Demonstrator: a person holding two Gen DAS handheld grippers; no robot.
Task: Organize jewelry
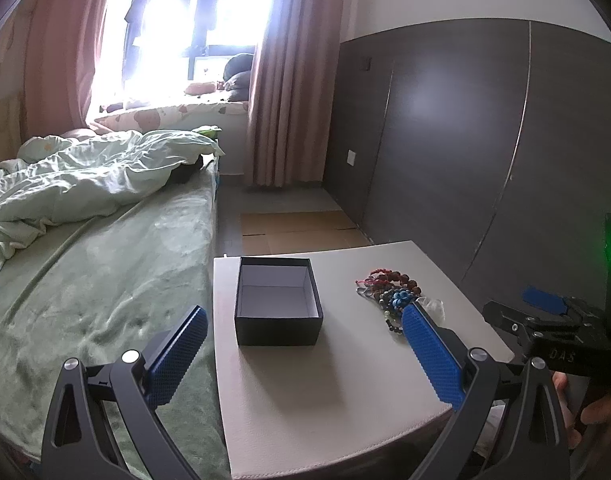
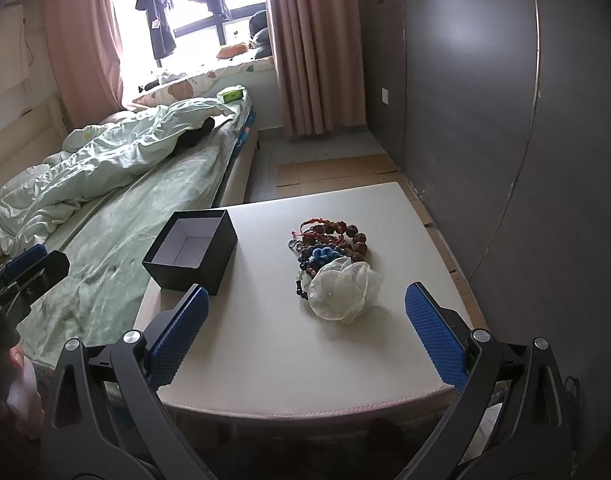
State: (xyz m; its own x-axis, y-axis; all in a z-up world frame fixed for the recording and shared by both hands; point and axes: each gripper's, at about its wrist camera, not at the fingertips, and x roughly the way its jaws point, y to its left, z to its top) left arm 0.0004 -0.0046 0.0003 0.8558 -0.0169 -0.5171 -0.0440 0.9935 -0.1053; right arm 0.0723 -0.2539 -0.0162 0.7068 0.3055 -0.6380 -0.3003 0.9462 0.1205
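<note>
Simply white table (image 2: 265, 344) beside bed (image 2: 117, 240).

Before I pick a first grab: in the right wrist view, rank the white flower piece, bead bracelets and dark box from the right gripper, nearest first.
Right gripper is open.
1. White flower piece, just ahead.
2. Bead bracelets, directly behind it.
3. Dark box, far left; near the bracelets' range, less certain.

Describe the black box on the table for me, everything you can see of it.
The black box is a small square open-topped container, probably cardboard, dark outside with a pale lining. No lid is in view and it is empty inside. It sits upright and flat on the white table, near the edge beside the bed, apart from the pile of bracelets. Nothing touches it but the table; both grippers are clear of it.
</note>
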